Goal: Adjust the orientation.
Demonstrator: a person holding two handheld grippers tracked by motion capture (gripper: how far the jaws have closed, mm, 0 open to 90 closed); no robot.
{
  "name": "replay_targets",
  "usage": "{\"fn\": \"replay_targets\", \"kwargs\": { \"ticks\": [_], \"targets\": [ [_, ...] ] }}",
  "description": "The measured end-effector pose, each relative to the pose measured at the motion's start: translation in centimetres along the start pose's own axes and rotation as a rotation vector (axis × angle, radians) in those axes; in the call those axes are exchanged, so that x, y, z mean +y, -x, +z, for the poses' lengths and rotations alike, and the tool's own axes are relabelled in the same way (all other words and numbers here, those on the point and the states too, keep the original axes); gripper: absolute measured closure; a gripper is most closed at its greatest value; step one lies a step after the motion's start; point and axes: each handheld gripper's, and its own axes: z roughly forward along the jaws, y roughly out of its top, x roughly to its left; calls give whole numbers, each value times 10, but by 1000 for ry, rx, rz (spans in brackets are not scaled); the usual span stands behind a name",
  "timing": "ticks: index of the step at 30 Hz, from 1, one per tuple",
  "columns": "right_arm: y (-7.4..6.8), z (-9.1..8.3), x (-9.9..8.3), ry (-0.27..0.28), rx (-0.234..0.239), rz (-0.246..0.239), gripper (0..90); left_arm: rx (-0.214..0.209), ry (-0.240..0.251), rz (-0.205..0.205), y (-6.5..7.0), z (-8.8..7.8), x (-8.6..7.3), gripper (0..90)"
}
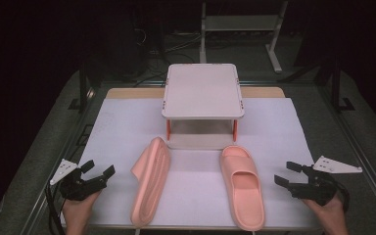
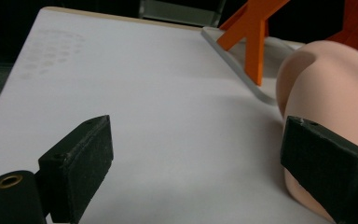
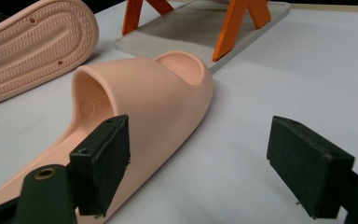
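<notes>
Nothing started yet: 2 soft pink rubber slides on the white tabletop (image 1: 117, 122), one tipped on its side (image 1: 151, 178), one upright (image 1: 243, 185), before the empty white 2-tier rack (image 1: 203, 90). Left gripper (image 1: 99, 171) and right gripper (image 1: 288, 173) apart, jaws spread, empty.

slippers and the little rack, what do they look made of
Slippers: likely moulded foam or soft rubber, matte peach, one thick seamless piece with a ribbed sole. Rack: probably plastic, a smooth pale top with rounded corners on glossy orange legs.

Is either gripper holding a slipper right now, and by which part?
Nothing is held. The left gripper and right gripper are open, apart from both slippers.
</notes>
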Motion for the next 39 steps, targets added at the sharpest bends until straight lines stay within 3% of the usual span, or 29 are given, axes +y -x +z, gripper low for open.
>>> {"fn": "replay_targets", "kwargs": {
  "ticks": [11,15,23,32,39],
  "targets": [
    [-4,-2,1,3,-2,-3,209,-68,-21,13,4,3,1,96],
    [-5,-2,1,10,1,-4,208,-109,-63,42,11,6,0,96],
    [-6,-3,1,11,9,-7,209,-145,-130,112,22,13,0,98],
    [-8,0,0,-3,26,-12,209,-213,-176,118,24,17,0,213],
    [-8,3,0,-13,37,-13,209,-236,-192,134,25,20,1,282]
  ]
}}
